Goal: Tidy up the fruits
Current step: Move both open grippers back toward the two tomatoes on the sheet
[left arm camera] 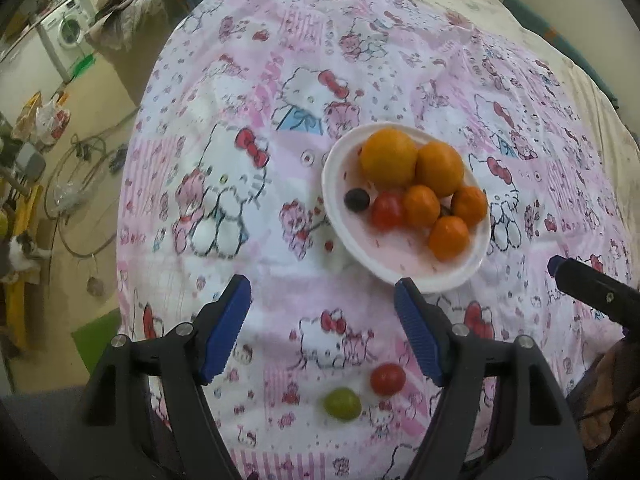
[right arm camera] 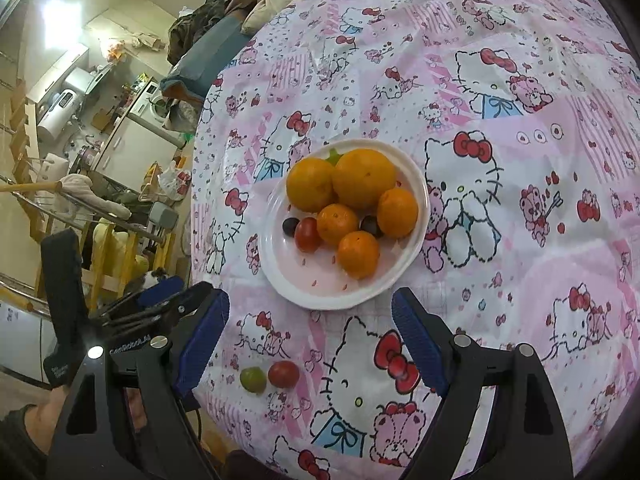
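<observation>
A white plate (left arm camera: 352,236) (right arm camera: 320,284) sits on the Hello Kitty cloth and holds several oranges (left arm camera: 387,156) (right arm camera: 364,178), a red cherry tomato (left arm camera: 387,210) (right arm camera: 308,233) and a dark grape (left arm camera: 357,199) (right arm camera: 290,226). A second dark grape (right arm camera: 371,225) shows in the right wrist view. On the cloth, nearer than the plate, lie a loose red tomato (left arm camera: 387,378) (right arm camera: 283,374) and a green grape (left arm camera: 342,403) (right arm camera: 253,379). My left gripper (left arm camera: 322,300) is open and empty above them. My right gripper (right arm camera: 310,312) is open and empty near the plate's front rim.
The pink Hello Kitty cloth (left arm camera: 240,184) (right arm camera: 520,200) covers the whole surface. Its left edge drops to a cluttered floor with hoses (left arm camera: 76,184) and a washing machine (left arm camera: 66,32). The other gripper shows at the right edge (left arm camera: 592,288) and at the left (right arm camera: 120,312).
</observation>
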The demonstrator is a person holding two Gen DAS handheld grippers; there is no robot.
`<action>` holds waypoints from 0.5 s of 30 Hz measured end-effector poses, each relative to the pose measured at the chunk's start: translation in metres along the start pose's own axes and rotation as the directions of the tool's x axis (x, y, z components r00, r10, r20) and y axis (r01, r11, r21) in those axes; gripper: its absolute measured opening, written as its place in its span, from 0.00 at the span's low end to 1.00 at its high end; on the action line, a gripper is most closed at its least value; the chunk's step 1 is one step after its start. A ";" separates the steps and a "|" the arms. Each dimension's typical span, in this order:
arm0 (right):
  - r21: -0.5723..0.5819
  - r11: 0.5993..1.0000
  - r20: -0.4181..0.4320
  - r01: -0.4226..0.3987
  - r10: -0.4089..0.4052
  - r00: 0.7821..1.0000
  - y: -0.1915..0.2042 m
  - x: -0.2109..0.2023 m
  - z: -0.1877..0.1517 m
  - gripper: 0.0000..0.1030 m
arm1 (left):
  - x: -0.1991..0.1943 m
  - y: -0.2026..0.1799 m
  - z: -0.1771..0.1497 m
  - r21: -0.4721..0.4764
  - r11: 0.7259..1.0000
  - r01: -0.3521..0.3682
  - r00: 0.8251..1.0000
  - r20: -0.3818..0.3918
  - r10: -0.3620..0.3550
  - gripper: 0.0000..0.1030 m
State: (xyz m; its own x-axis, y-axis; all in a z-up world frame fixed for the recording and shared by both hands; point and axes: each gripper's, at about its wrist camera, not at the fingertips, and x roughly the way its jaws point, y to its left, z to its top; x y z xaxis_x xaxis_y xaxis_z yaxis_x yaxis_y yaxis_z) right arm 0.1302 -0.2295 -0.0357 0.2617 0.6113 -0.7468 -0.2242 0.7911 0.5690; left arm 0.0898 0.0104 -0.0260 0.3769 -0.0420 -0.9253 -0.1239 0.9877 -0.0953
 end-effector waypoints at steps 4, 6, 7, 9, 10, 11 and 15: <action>0.001 1.000 -0.021 -0.003 0.003 1.000 0.003 0.005 -0.009 0.83 | 0.001 0.015 -0.012 -0.067 0.998 0.008 1.000 -0.024 -0.009 0.69; 0.002 1.000 -0.035 -0.002 0.002 0.999 0.005 0.009 -0.013 0.83 | 0.004 0.019 -0.017 -0.077 0.997 0.003 0.999 -0.033 -0.006 0.69; 0.000 1.000 -0.041 0.000 0.000 0.999 0.005 0.011 -0.015 0.83 | 0.005 0.021 -0.019 -0.077 0.997 0.003 0.999 -0.039 -0.006 0.69; -0.001 1.000 -0.058 0.004 -0.004 0.998 0.006 0.018 -0.017 0.83 | 0.005 0.022 -0.019 -0.076 0.997 0.003 0.999 -0.034 -0.005 0.69; 0.001 1.000 -0.068 0.003 -0.003 0.998 0.006 0.021 -0.018 0.83 | 0.005 0.022 -0.019 -0.076 0.997 0.001 1.000 -0.025 -0.003 0.69; 0.006 1.000 -0.079 -0.001 0.001 0.997 0.006 0.025 -0.020 0.83 | 0.004 0.022 -0.019 -0.075 0.997 -0.001 1.000 -0.016 -0.001 0.69; 0.029 1.000 -0.117 -0.006 0.009 0.993 0.003 0.039 -0.023 0.83 | 0.003 0.023 -0.015 -0.071 0.997 -0.006 1.000 0.005 0.007 0.69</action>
State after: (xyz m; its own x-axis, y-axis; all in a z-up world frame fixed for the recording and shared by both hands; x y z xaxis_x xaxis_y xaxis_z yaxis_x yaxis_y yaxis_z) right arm 0.1178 -0.2034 -0.0713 0.1481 0.6124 -0.7766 -0.1980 0.7877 0.5834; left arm 0.0743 0.0304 -0.0368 0.3811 -0.0347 -0.9239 -0.1910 0.9748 -0.1153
